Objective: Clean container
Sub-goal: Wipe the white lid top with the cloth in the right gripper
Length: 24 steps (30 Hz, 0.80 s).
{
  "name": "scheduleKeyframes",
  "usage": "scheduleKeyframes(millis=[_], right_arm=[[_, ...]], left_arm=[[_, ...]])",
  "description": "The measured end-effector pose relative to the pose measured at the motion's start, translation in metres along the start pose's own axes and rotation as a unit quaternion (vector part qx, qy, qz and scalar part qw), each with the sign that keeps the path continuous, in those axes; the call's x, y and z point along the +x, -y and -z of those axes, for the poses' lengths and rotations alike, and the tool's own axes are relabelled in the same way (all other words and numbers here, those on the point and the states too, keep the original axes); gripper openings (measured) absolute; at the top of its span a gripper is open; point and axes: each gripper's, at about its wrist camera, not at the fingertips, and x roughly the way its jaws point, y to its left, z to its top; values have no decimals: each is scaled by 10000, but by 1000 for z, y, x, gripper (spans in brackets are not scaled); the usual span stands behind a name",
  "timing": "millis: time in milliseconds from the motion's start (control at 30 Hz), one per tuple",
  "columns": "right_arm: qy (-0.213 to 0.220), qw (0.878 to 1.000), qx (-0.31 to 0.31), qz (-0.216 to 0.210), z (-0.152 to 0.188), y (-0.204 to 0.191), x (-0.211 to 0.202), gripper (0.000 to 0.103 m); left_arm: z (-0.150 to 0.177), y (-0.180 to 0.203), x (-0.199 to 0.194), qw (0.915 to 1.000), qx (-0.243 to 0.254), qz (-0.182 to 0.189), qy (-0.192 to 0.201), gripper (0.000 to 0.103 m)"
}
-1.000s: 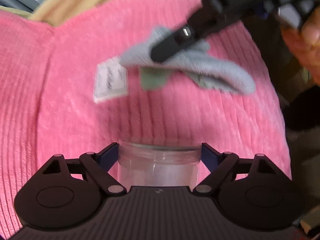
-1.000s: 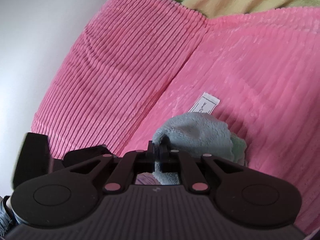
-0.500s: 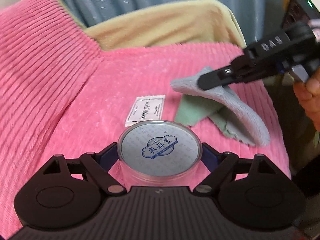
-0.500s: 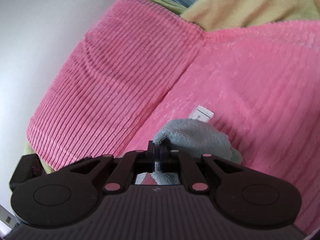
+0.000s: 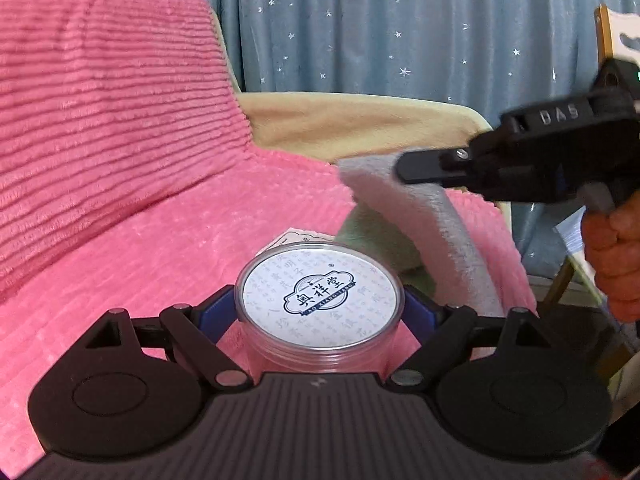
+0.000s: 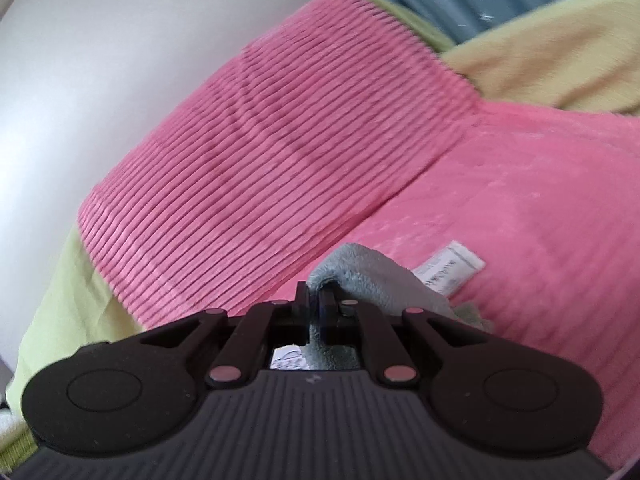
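A round clear plastic container [image 5: 319, 300] with a white printed lid sits between the blue pads of my left gripper [image 5: 319, 307], which is shut on its sides, lid facing up. Above and to its right, my right gripper [image 5: 412, 166] is shut on a grey cloth [image 5: 424, 216] that hangs down past the container's right side. In the right wrist view the right gripper [image 6: 316, 294] pinches a fold of the grey cloth [image 6: 368, 276], and a bit of the container's lid [image 6: 288, 358] shows under the fingers.
A pink ribbed blanket [image 5: 120, 160] covers the seat and backrest. A white fabric label [image 6: 448, 270] lies on it. Yellow-green fabric [image 5: 360, 124] lies behind, before a blue starred curtain [image 5: 400, 24]. A person's hand [image 5: 612, 256] grips the right tool; a wooden chair [image 5: 612, 28] stands at far right.
The left gripper tilted the container so its lid now faces up, and the view rose to the curtain. The right gripper lifted the grey cloth off the blanket and above the container.
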Motion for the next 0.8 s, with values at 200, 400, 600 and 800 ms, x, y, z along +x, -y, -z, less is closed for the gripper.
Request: scheduleKeyframes(millis=[200,400,600,800], right_arm=[[-358,9972,-645,-123,6,-22,17,4],[-571,9936,-959,-172,9,-35,33,4],[-939,9876,-1251,-137,16,-42,46,4],[-1160,9839,-1357,96,19,-43,48,2]], left_arm=[[8,-3,-4,9997,-150,-142,127,90],[15,-8,-10,9997,-140,-69,183,90],[19,0,-8,9997,146,-143,137,85],[21,0,-6,9997,182,-112,127,85]])
